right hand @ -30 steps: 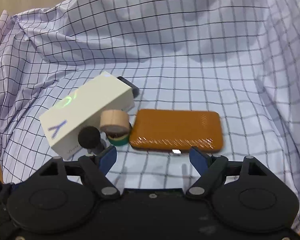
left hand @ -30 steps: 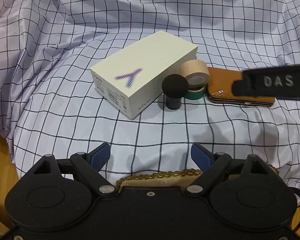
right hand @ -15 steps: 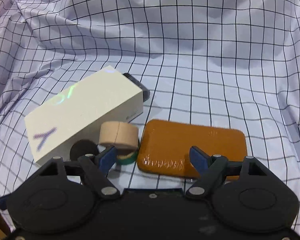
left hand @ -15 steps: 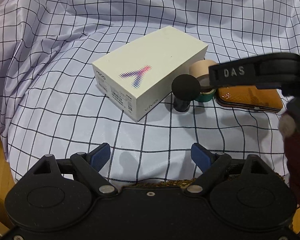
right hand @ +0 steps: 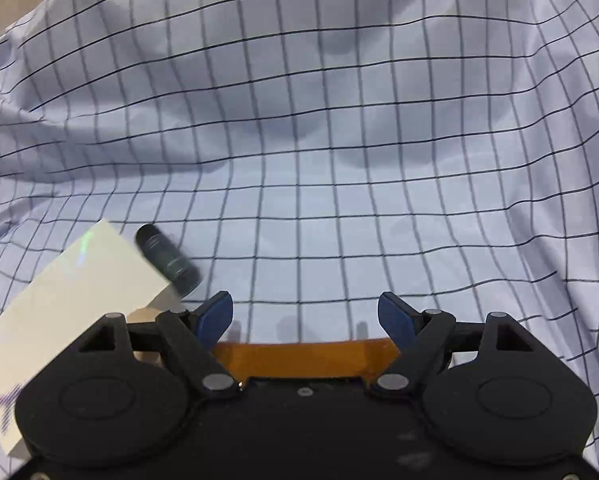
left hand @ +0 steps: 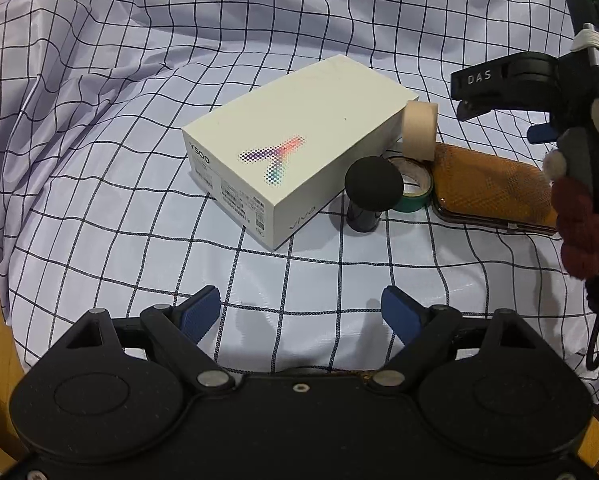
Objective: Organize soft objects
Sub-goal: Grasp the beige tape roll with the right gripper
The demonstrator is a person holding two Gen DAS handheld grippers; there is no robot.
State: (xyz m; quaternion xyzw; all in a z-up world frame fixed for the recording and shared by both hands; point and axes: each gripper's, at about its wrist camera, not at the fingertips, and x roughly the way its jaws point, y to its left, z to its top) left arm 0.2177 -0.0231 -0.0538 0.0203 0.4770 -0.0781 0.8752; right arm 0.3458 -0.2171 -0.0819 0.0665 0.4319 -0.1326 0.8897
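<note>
Both your grippers hang spread over the checked cloth point(left hand: 99, 120).
Left view: your left gripper point(left hand: 299, 312) is empty; the orange pouch point(left hand: 491, 188) lies right of the white box point(left hand: 291, 160). Right view: your right gripper point(right hand: 305, 320) gapes just above the pouch's edge.

A white box point(left hand: 295, 152) lies on checked cloth point(left hand: 99, 80). Beside its right end stand a black knob point(left hand: 373, 190), green tape point(left hand: 413, 192), a beige roll point(left hand: 419, 130) and an orange case point(left hand: 491, 188) — the right gripper point(left hand: 499, 98) hovers above. The left gripper point(left hand: 299, 312) gapes, empty.
</note>
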